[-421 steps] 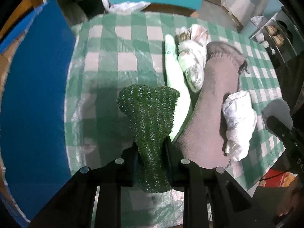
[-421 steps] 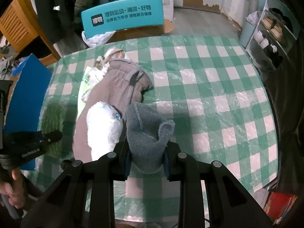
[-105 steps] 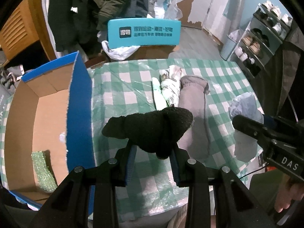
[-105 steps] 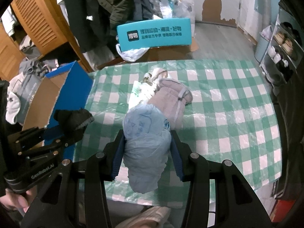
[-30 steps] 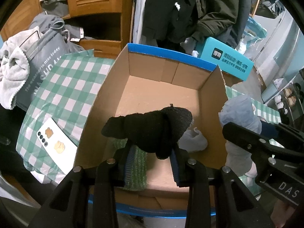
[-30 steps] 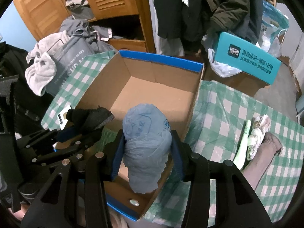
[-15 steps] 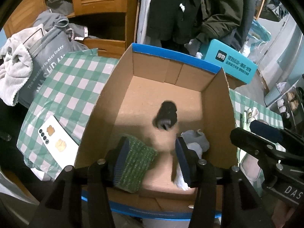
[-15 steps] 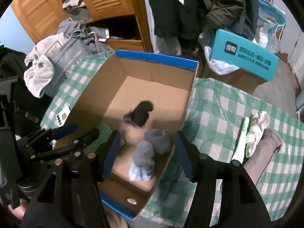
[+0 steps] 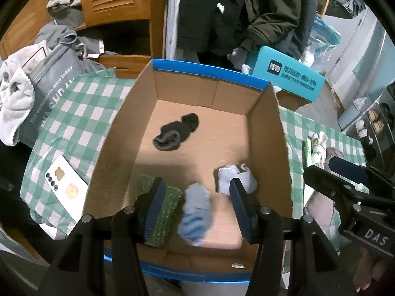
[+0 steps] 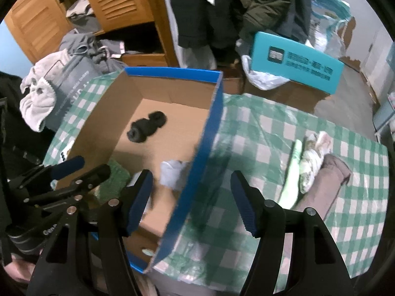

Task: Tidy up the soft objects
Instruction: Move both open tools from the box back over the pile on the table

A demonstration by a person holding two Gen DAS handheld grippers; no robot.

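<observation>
Socks lie inside the big cardboard box [image 9: 269,128] with the blue rim, in the middle of the left wrist view. A black sock [image 9: 177,132] sits near the middle of the box floor. A white sock [image 9: 237,176] lies by the box's right wall. A blurry light blue sock [image 9: 196,213] is low in the frame, between the two fingers of the left hand-held gripper [image 9: 196,207], but nothing touches it. A green sock [image 9: 164,211] lies in the lower left of the box, partly behind the left finger. The left hand-held gripper is wide open and holds nothing.

In the right wrist view, the right hand-held gripper [image 10: 191,197] is wide open too, with nothing in it, above the box's blue wall. More soft things lie at the right on the green checked surface [image 10: 271,133]: a brown sock [image 10: 325,187], a light green sock [image 10: 292,170] and a patterned bundle [image 10: 313,157].
</observation>
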